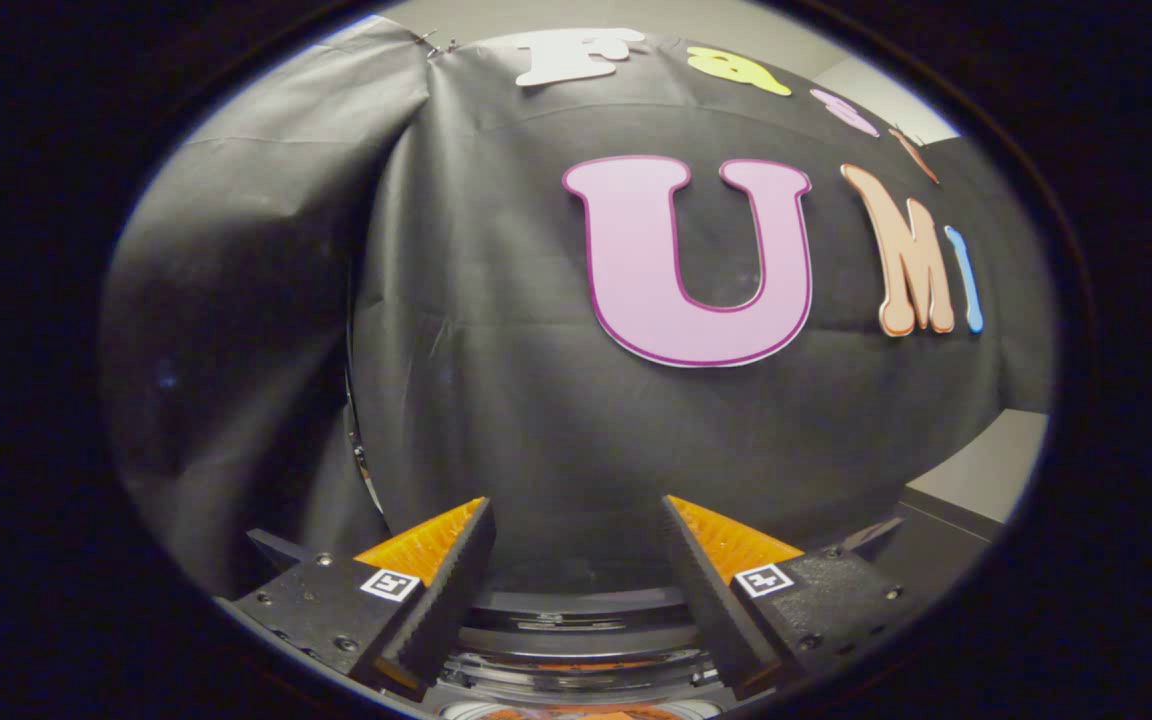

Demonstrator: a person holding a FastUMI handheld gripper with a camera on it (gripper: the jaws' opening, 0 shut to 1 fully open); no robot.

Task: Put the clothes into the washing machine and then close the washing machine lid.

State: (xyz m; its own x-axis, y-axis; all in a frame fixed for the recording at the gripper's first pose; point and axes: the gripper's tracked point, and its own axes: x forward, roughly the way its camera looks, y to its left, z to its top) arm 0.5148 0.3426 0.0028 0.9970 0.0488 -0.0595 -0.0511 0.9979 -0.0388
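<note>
Looking straight at the black cloth wall (496,380) with the gripper (576,508) spread wide and holding nothing, no cloth pinched between the fingers. Sitting low between and just under those fingers: the washing machine (576,605), or at least a dark round rim of it, with a clear glassy layer (576,665) below and a bit of orange (576,714) under that (could be the clothes already inside, could be something else, hard to call from this angle). Also worth noting a thin curved edge (354,400) standing up on the left against the cloth, possibly the lid raised, can't say for sure. Guessing the step in hand is the lid part, given the empty grip. So: tip the nose down first, since aiming at the wall gives no read on the drum opening or the lid's edge. Then come at the lid from its free edge, not the hinge side, keeping the fingers parted enough to straddle the rim. Press or pinch near the middle of that edge so nothing twists. Lower slowly, and check for fabric hanging over the machine's rim before letting go. Mind the grey ledge (986,470) off to the right while swinging round.
</note>
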